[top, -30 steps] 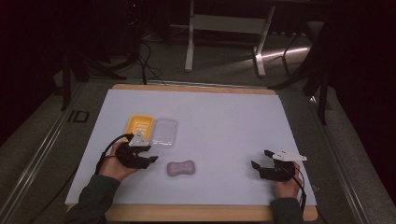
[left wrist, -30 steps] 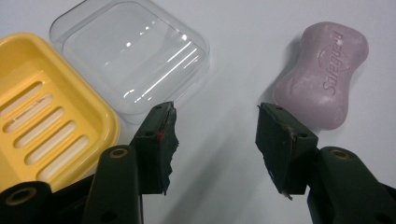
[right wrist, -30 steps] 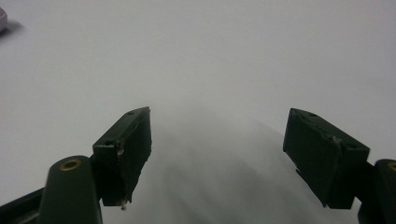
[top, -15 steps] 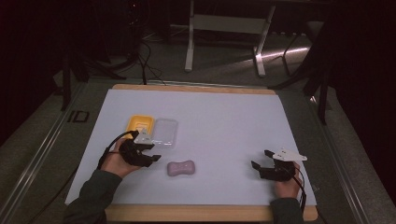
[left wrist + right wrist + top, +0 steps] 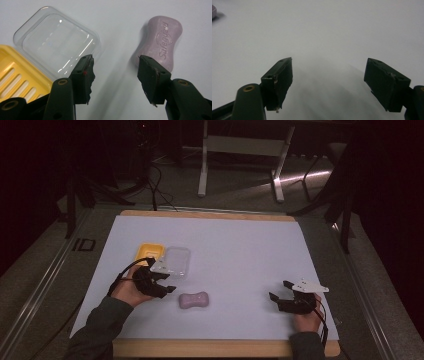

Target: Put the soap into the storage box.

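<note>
High view dim, surroundings near black; white bench (image 5: 240, 250) evenly lit. Floor streak glares at upper right. Claw views brighter, soft shadows, near jaws slightly blurred.

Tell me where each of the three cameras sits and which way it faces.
High view: above the person's side of the table, looking forward and down; both forearms, left gripper and right gripper show.
Left gripper view: rides the left gripper, looking down past its black jaws at the purple soap, clear lid and yellow tray.
Right gripper view: rides the right gripper, facing bare white surface between its open jaws.
The high and left gripper views share soap, lid and tray.
</note>
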`<state>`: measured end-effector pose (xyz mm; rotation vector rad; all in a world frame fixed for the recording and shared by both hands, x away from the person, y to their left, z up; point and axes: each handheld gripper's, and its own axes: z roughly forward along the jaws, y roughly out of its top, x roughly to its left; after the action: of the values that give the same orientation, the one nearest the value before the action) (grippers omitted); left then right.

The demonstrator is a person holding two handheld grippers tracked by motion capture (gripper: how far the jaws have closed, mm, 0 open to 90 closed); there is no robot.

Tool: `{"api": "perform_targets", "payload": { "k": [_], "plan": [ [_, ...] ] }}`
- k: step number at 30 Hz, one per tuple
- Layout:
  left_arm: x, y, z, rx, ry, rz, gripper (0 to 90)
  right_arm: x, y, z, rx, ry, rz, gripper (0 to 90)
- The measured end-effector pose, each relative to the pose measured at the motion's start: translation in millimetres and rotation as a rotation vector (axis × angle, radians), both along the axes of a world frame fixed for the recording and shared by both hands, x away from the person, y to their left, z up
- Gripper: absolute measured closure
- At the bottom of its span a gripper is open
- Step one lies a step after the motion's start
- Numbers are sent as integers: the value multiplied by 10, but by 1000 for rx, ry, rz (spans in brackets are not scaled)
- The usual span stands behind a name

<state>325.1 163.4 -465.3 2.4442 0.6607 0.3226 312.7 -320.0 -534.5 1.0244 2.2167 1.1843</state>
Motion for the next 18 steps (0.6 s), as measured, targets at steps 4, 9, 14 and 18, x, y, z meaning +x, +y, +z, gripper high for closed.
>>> {"api": "perform_targets", "payload": {
  "k": [4, 9, 14, 18],
  "plan": [
    [12, -25, 18, 7, 3, -11, 459, -1, -2, 0, 2, -2, 1, 225],
    [21, -69, 46, 32, 7, -41, 461, -3, 0, 0, 1, -1, 1, 225],
    [33, -136, 73, 55, 8, -67, 460, -1, 3, -1, -3, -4, 3, 225],
    [47, -183, 96, 66, 9, -84, 453, -4, 0, 0, 0, -2, 1, 225]
  ]
}}
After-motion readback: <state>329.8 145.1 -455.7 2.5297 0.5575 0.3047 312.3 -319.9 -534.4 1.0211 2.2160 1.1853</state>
